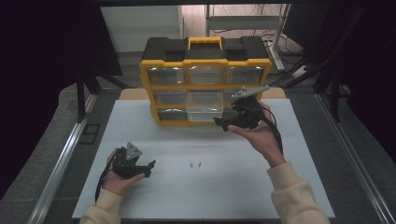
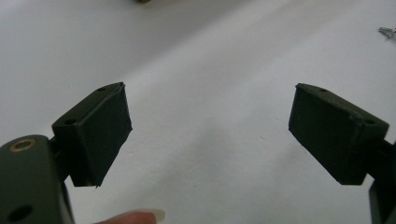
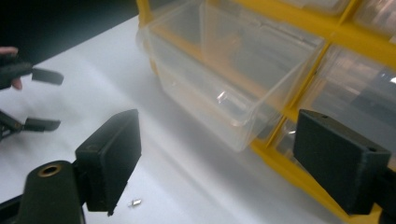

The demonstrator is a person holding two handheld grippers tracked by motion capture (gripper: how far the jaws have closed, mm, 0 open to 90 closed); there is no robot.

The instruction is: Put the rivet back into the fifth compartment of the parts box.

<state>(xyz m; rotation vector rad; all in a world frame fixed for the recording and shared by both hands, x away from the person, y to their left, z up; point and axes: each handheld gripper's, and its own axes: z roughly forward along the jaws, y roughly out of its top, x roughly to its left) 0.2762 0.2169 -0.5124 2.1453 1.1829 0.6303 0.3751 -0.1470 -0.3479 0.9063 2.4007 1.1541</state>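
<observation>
High view. Right gripper [image 1: 223, 122]: held above the white table [image 1: 140, 135], its jaws wide apart with nothing between them, pointing across the front of the yellow-and-black organiser [image 1: 205, 84]. Clear drawer [image 1: 204, 111]: pulled partway out of the organiser's bottom row, just beside the right gripper's tips and apart from them. Two small screws [image 1: 195, 164]: loose on the table, below the right gripper on the person's side and a short way beyond the tips of the left gripper [image 1: 150, 168]. The left gripper is low over the table, held in the left hand [image 1: 116, 179], jaws parted.

Left gripper view. Two black pads [image 2: 100, 133] stand far apart; bare table lies between them and nothing is gripped. One screw [image 2: 387, 31] lies ahead of the jaws, off to the far upper right. A fingertip [image 2: 140, 216] shows at the bottom edge, behind the pads.

Right gripper view. Pads [image 3: 112, 154] spread wide, empty. The clear drawer [image 3: 233, 79] juts from the yellow frame [image 3: 289, 163] ahead of the jaws, and appears to hold a small pale item I cannot identify. One screw [image 3: 135, 203] lies on the table close to the left pad. The left gripper [image 3: 42, 100] shows farther off, beyond that pad, its two jaws apart.
</observation>
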